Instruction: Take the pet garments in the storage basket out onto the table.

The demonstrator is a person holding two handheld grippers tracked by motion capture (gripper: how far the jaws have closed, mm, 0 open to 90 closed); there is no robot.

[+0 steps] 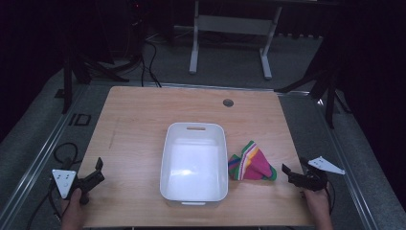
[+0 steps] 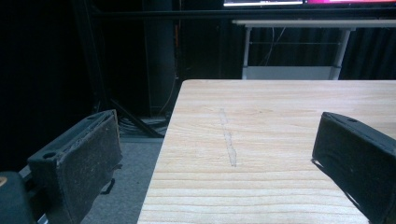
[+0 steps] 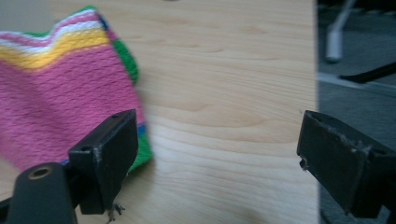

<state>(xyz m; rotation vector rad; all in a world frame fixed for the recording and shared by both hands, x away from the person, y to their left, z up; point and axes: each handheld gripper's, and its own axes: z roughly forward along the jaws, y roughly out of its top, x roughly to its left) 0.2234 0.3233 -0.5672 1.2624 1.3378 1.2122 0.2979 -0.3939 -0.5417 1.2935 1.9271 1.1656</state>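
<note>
Looks like nothing's started: both the left gripper (image 1: 98, 173) and right gripper (image 1: 288, 173) sit wide open, empty, at the table's (image 1: 134, 115) near corners, so presumably the right one next reaches in for the striped cloth (image 1: 252, 163) beside the white bin (image 1: 194, 129).

I see a light wooden table (image 1: 143, 124) with a small round grey hole (image 1: 228, 102) near its far edge. A white plastic tub (image 1: 194, 163) sits at the middle toward my side, its handle slot at the far end. Just beside it on the right lies a folded cloth (image 1: 252, 163), pink with yellow, white and green stripes, close to the tub's wall. On the left part I can make out a faint pale streak (image 2: 229, 140) along the wood
</note>
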